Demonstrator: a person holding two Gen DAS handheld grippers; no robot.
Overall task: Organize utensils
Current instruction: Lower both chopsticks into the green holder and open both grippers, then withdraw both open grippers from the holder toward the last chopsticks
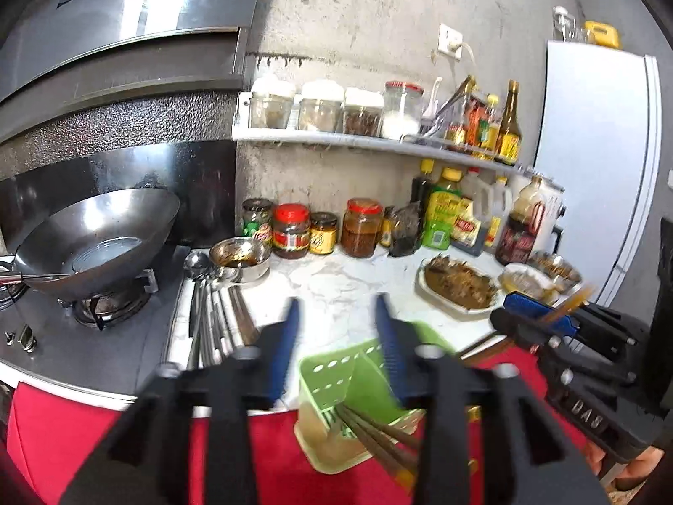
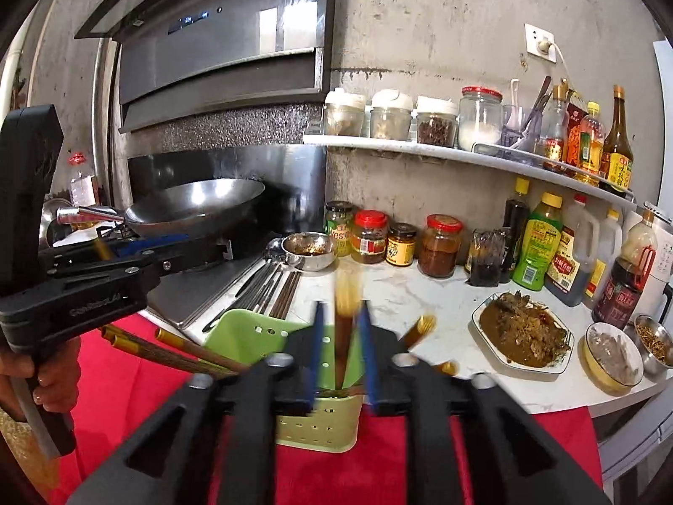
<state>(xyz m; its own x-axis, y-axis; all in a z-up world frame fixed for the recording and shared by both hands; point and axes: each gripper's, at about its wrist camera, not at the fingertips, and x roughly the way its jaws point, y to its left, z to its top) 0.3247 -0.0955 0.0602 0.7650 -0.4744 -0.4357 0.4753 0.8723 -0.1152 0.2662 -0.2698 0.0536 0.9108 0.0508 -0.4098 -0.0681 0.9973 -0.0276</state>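
Note:
A green perforated utensil holder (image 1: 357, 383) (image 2: 252, 336) stands at the counter's front edge with several brown gold-tipped chopsticks (image 1: 378, 433) (image 2: 176, 349) in it. My left gripper (image 1: 338, 307) is open and empty above the holder; in the right wrist view it shows at the left (image 2: 143, 248). My right gripper (image 2: 340, 311) is shut on a brown chopstick (image 2: 345, 328), blurred, held upright over the holder; it also shows in the left wrist view (image 1: 542, 315). Metal spoons and chopsticks (image 1: 214, 311) (image 2: 269, 282) lie on the counter beside the stove.
A wok (image 1: 96, 235) sits on the gas stove at left. A small steel bowl (image 1: 239, 259), sauce jars (image 1: 290, 231), bottles (image 2: 538, 248), a plate of food (image 2: 521, 332) and small bowls (image 2: 614, 357) crowd the marble counter. A shelf (image 2: 420, 147) carries jars. A fridge (image 1: 597, 160) stands right.

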